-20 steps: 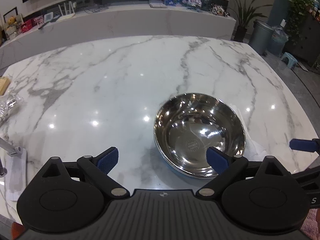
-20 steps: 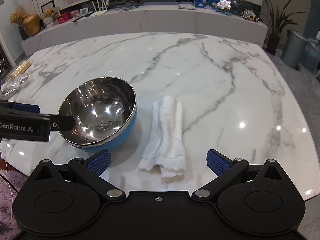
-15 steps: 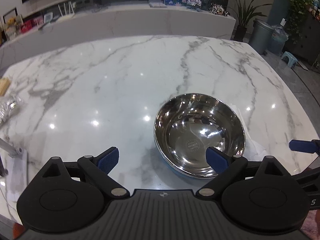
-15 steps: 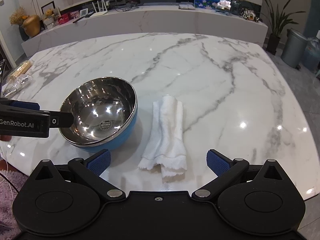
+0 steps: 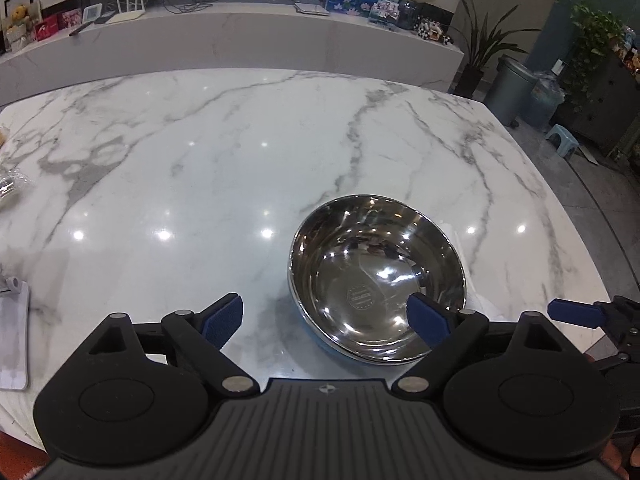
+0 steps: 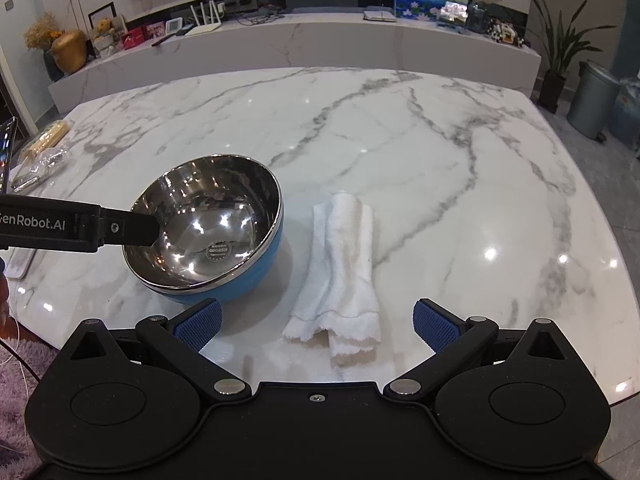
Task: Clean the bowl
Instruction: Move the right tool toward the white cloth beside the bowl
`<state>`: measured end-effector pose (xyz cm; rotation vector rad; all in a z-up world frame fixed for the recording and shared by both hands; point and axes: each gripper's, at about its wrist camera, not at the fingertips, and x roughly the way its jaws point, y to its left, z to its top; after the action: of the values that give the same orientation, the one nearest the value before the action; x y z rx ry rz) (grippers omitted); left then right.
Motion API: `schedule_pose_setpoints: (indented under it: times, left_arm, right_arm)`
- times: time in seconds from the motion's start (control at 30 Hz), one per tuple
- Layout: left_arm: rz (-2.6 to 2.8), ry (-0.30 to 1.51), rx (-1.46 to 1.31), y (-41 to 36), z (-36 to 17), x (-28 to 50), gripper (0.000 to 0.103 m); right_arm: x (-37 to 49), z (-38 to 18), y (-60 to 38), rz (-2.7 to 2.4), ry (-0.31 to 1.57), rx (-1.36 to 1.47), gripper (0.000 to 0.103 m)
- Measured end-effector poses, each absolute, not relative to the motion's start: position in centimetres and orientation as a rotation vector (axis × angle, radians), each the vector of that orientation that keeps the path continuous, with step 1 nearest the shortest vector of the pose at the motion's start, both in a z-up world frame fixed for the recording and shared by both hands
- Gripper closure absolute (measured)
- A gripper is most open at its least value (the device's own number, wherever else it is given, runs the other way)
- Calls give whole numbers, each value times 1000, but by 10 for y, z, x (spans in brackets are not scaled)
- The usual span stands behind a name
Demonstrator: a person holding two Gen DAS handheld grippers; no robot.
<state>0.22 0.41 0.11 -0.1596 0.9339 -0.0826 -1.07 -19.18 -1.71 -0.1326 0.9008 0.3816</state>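
A steel bowl (image 5: 376,276) with a blue outside stands on the marble table (image 5: 240,160); it also shows in the right wrist view (image 6: 208,232). My left gripper (image 5: 324,318) is open, its right finger over the bowl's near rim, its left finger outside the bowl. From the right wrist view that finger (image 6: 132,230) reaches over the bowl's left rim. A folded white towel (image 6: 344,272) lies just right of the bowl. My right gripper (image 6: 316,326) is open and empty, near the towel's front end.
A phone (image 5: 14,336) lies at the table's left edge. Clear wrapped packets (image 6: 40,160) lie at the far left. The table's front edge is close to both grippers. A long marble counter (image 6: 320,48) stands behind the table.
My left gripper has moved forward and right, so its right finger now reaches further over the bowl's rim. The right gripper, bowl and towel have stayed still.
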Motion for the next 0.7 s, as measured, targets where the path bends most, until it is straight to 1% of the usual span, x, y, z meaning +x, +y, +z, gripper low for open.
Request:
schedule_pose_setpoints:
  times: [0.2, 0.7]
  left_arm:
    - [-95, 853, -129, 2, 8, -2, 13]
    - [-69, 894, -112, 4, 5, 0, 13]
  right_arm:
    - [-22, -18, -187, 379, 903, -143, 1]
    - [-35, -18, -179, 391, 904, -149, 1]
